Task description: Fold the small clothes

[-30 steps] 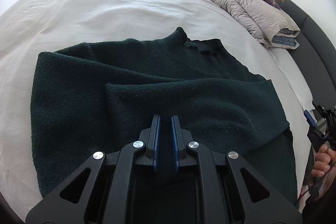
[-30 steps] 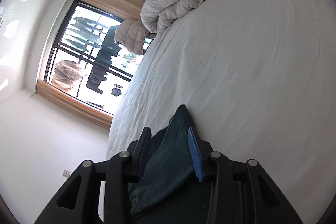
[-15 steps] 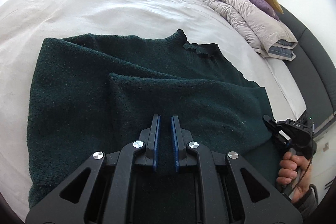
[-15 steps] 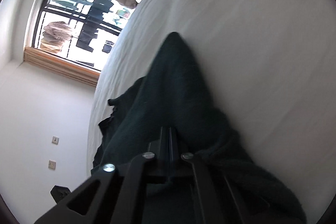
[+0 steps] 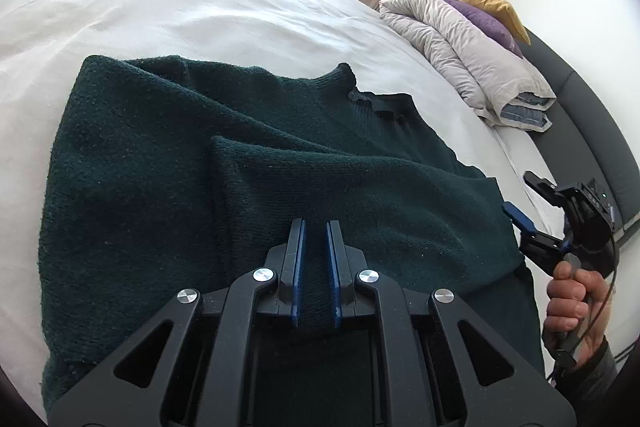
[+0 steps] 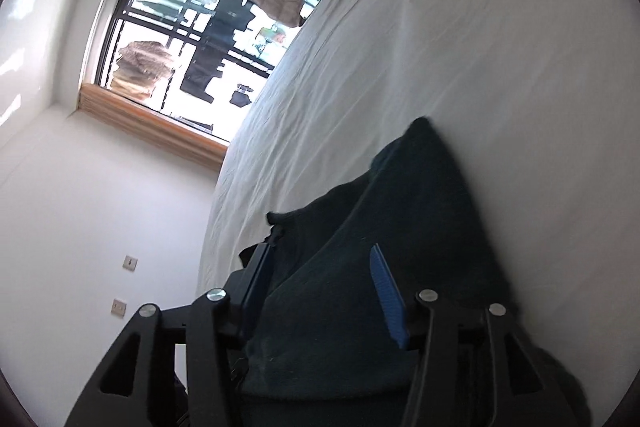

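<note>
Knitwear fills the left wrist view: a dark green sweater (image 5: 168, 187) lies on the white bed (image 5: 200, 15), its collar toward the far side, with one layer folded over the right half. The left hand-held gripper (image 5: 315, 267) is pinched narrow on a thin fold of that sweater at the near edge, as it was a second ago. The change is on the right. Half a second ago the right hand-held gripper (image 6: 324, 283) had its fingers pressed together in the cloth; now they stand wide apart, with the sweater (image 6: 400, 227) lying loose between them. That looks like a release, so the right-side fold seems laid down. In the left view this gripper sits just off the sweater's right edge. Probably the next fold starts from the left grip.
</note>
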Tool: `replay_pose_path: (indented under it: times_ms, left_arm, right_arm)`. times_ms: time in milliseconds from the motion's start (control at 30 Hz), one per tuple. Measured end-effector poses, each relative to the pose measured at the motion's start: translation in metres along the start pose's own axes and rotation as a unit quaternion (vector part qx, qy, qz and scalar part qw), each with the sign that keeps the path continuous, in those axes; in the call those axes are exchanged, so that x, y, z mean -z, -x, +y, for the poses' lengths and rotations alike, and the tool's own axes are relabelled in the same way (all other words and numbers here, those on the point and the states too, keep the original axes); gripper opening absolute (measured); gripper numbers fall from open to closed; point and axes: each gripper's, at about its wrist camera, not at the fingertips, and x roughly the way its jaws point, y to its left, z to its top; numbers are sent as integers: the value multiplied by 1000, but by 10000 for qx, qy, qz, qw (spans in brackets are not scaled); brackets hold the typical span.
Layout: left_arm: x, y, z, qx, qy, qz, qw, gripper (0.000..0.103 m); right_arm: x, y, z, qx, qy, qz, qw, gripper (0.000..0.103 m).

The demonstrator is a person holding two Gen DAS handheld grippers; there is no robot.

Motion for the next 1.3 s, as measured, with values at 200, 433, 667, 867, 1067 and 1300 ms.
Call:
replay_pose_path:
  times_ms: [200,433,667,867,1067,1300]
  left_arm:
    - [1,0,5,173,92,-55,9998,11]
    - [3,5,11,323,198,-174,9991,11]
    - [3,5,12,345,227,-198,9990,11]
    - [4,4,14,363,265,-206,9988,11]
    - [4,2,15,373,272,-220,9987,11]
    - [4,2,14,371,273,-225,9987,11]
  right_arm:
    - [-9,-17,-51,351,-590,-74,9976,0]
    - [-8,55,-98,671,-1171,-946,9863,0]
    - [18,67,-17,346,-18,-977,9946,38]
    - [29,13,4,538,492,-180,9972,48]
    - [29,17,-53,379,-122,-293,9988,0]
    - [33,20,-56,515,9,-501,9974,0]
